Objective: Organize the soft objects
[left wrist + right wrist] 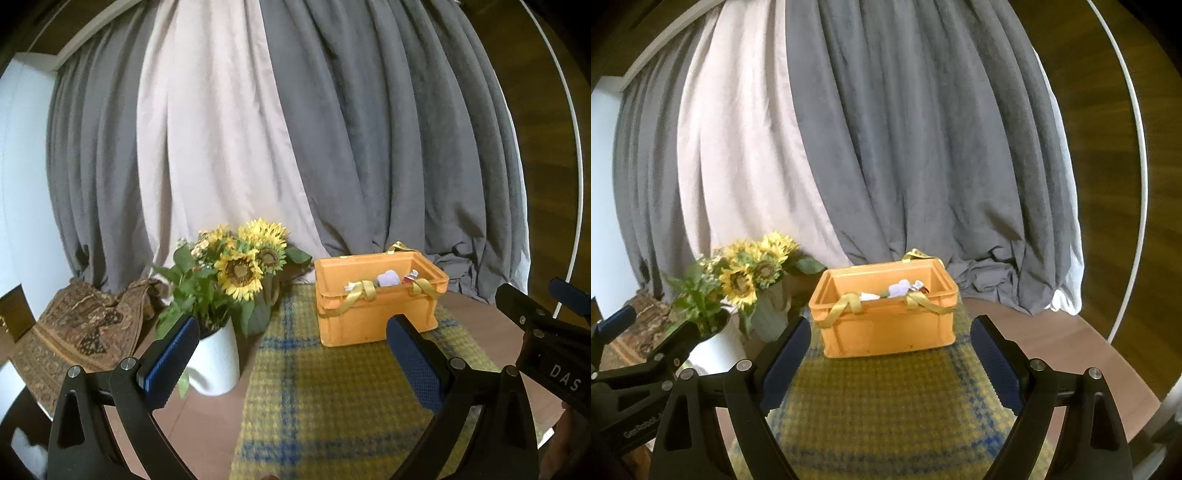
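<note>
An orange plastic crate [373, 314] [886, 325] stands on a yellow-and-blue checked cloth [332, 387] [886, 398]. Inside it lie a pale lilac soft item [388, 277] [899, 288] and other small pieces. Yellow straps [360, 291] [846, 304] drape over its front rim. My left gripper [291, 341] is open and empty, short of the crate and left of it. My right gripper [890, 339] is open and empty too, its blue pads [993, 363] level with the crate's front corners but nearer the camera. Each gripper shows at the edge of the other's view.
A white pot of sunflowers [236, 269] [750, 277] stands left of the crate. A patterned brown fabric [88, 325] lies further left. Grey and cream curtains [295, 129] [886, 147] hang close behind. The round table's edge [1137, 398] curves on the right.
</note>
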The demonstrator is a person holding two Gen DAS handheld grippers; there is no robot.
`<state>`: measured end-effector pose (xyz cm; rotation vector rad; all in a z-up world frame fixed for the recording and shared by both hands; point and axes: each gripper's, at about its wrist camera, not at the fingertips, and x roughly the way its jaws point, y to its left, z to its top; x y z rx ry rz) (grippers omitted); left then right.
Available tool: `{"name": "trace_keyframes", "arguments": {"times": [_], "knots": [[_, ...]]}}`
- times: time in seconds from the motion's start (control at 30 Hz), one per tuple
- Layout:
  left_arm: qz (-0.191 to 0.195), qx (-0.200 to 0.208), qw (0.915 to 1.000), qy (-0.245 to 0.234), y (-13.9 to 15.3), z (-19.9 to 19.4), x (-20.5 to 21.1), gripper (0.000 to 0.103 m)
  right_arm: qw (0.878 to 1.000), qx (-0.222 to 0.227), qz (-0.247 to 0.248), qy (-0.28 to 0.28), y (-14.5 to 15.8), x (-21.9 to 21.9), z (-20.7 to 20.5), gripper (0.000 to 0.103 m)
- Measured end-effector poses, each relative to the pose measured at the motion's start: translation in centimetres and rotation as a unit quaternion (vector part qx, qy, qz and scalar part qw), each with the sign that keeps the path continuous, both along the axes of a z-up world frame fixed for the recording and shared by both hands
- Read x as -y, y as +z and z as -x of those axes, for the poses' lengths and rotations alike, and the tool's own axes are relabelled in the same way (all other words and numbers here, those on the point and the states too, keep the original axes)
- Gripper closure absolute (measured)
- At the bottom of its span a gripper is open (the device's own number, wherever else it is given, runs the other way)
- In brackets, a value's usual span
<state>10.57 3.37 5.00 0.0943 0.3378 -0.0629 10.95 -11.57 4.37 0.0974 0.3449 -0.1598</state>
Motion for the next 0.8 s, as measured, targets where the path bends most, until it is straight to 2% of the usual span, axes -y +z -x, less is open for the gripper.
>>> {"name": "trace_keyframes", "arguments": {"times": [0.4,0.8], "knots": [[0.005,-0.005,1.0,0.007,-0.4,9.1,1.3,0.0,1.0,-0.002,-0.001,0.016,-0.1,1.6,8.9,0.014],[0.003,0.0,1.0,0.003,-0.1,12.7,1.8,0.0,1.0,-0.002,-0.003,0.019,-0.1,2.4,13.6,0.014]]}}
